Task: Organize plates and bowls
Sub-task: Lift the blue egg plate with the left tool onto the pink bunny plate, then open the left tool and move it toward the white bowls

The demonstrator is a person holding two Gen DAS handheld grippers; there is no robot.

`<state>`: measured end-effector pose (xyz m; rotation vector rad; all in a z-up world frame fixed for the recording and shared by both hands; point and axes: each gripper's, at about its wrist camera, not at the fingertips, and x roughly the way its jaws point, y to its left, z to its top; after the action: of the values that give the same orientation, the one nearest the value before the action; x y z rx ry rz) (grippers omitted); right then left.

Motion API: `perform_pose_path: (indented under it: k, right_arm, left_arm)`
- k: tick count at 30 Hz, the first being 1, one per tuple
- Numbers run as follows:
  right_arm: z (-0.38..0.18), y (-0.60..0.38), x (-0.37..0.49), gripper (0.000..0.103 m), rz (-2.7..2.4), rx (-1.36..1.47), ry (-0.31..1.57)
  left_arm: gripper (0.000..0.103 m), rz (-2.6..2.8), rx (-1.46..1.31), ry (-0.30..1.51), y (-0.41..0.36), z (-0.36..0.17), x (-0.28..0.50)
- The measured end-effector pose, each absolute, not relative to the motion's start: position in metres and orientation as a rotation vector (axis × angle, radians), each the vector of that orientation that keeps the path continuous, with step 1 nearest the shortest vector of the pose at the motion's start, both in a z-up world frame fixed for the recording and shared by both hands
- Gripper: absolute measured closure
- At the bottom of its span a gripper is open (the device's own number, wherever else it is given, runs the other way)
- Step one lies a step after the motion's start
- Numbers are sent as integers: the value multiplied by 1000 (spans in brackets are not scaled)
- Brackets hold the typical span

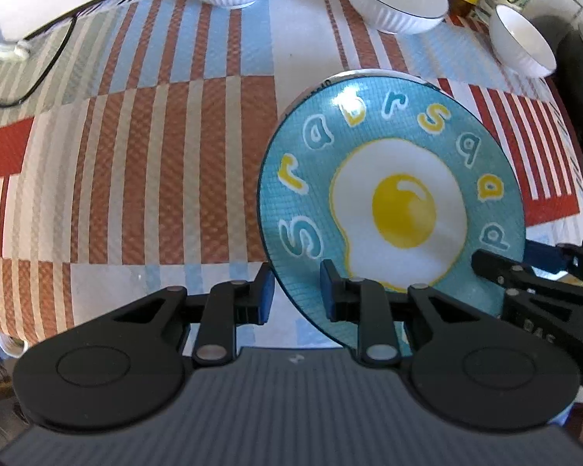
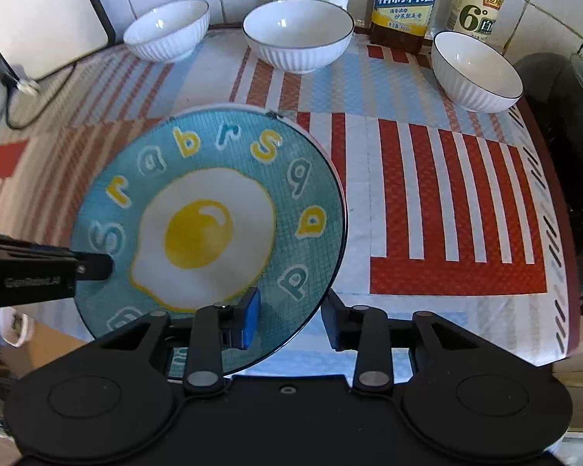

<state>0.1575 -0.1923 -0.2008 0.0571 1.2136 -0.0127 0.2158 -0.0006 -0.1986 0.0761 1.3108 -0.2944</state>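
A blue plate (image 1: 388, 178) (image 2: 213, 209) with a fried-egg picture and letters hangs tilted over the striped tablecloth, near the table's front edge. My left gripper (image 1: 297, 293) straddles its left rim, one pad on top and one under, shut on it; its finger (image 2: 93, 266) shows in the right wrist view. My right gripper (image 2: 291, 320) straddles the near right rim with its pads apart and a gap to the rim, so it is open. Three white ribbed bowls (image 2: 167, 29) (image 2: 297, 35) (image 2: 476, 72) stand in a row at the back.
Two bottles (image 2: 404, 0) (image 2: 480, 4) stand against the tiled wall behind the bowls. A white appliance (image 2: 39, 19) with a black cable (image 2: 15, 116) sits at the back left. A dark object (image 2: 555, 89) lies past the table's right edge.
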Motion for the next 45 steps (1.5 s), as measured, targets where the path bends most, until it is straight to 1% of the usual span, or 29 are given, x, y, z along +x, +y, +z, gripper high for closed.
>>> perform_pose_path:
  k: [6,9,13,16,18,20,21,23,24,27,30,36,40,45]
  right_arm:
    - [-209,-187,156,56,-37,12,1166]
    - [-210,-187,157,56,-38,-4,1144]
    - [-196,-197,153,56,-35,56,1100]
    - [-179,-201,147,55,-10,52,1053]
    - [-167,-201,143,55,20,53,1024]
    - [-153,-204,138,54,44,64,993]
    - [-148,-205,136,52,51,66,980]
    - [-135,-208,131,46,60,73,948]
    - [-129,-209,129,42,62,74,933]
    - [-113,-213,121,39,59,69,894]
    - [-100,-219,114,34,50,65,865]
    - [-80,-236,103,34,62,72,831]
    - [-68,-253,99,32,53,64,815]
    - [-55,-281,99,31,40,44,788]
  left_arm:
    - [79,-314,116,1291,-3,-198,216]
    - [79,-314,165,1264,-4,-193,216]
    - [79,-330,187,1230,1,-178,215]
    - [77,-343,204,1215,4,-165,212]
    - [75,-353,213,1208,5,-157,211]
    - [68,-364,225,1195,5,-147,208]
    - [68,-368,233,1187,5,-142,205]
    - [62,-380,254,1169,4,-129,199]
    - [62,-385,262,1161,3,-124,196]
    - [61,-412,276,1145,-1,-107,189]
    - [56,-435,280,1124,-6,-90,184]
    - [48,-461,287,1090,-22,-62,176]
    - [40,-474,290,1059,-38,-46,174]
    - [34,-471,286,1022,-62,-30,177]
